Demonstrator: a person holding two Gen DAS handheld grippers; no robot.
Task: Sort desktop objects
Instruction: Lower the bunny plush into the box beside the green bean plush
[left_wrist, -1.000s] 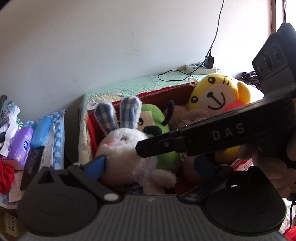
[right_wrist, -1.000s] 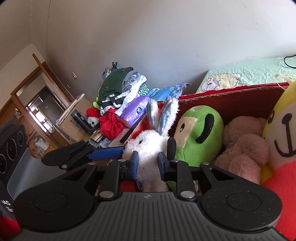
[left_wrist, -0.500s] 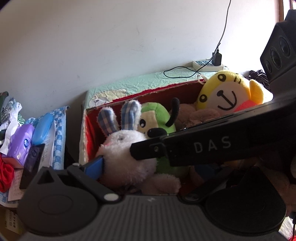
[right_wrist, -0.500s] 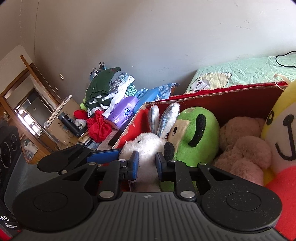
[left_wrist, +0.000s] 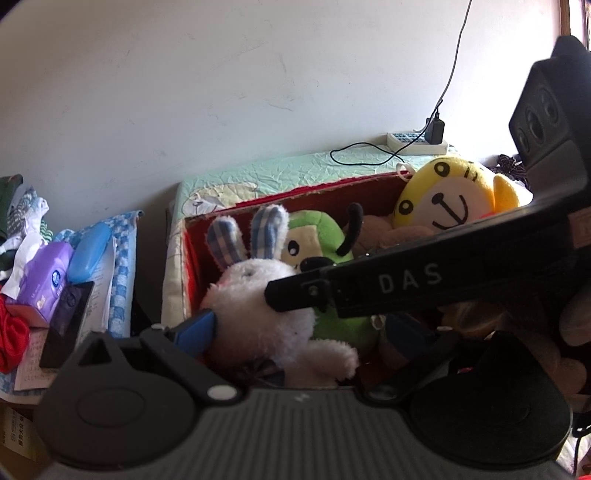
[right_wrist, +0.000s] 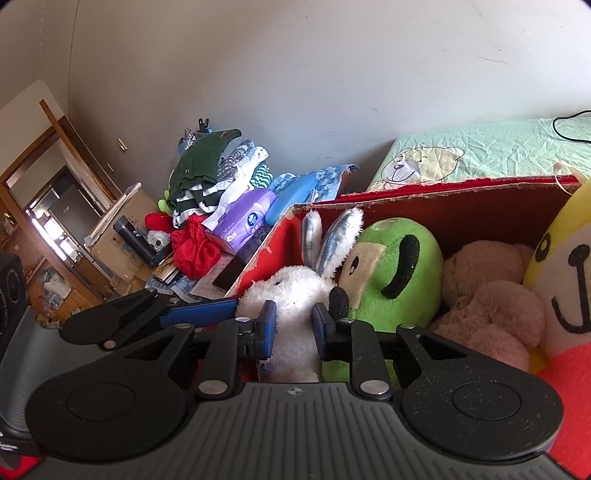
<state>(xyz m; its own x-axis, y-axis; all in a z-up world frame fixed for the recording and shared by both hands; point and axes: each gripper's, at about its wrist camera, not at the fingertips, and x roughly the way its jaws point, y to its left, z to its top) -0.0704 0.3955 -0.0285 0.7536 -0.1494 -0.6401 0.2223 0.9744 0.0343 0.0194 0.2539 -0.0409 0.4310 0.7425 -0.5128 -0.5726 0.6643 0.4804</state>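
A white rabbit plush with blue checked ears sits at the left end of a red cardboard box, against a green plush. My right gripper is shut on the rabbit plush, its blue pads pressed into the body. In the left wrist view the right gripper crosses in from the right as a black bar marked DAS. My left gripper stands wide open, one pad on each side of the rabbit. One of its blue fingers shows beside the box.
A yellow smiling plush and a pink plush fill the rest of the box. Left of the box lie a purple tissue pack, a blue case, red cloth and piled clothes. A power strip sits behind on a green cover.
The right gripper's pads have drawn slightly closer together on the rabbit. Both views have shifted a little relative to the box; the left gripper stays open.
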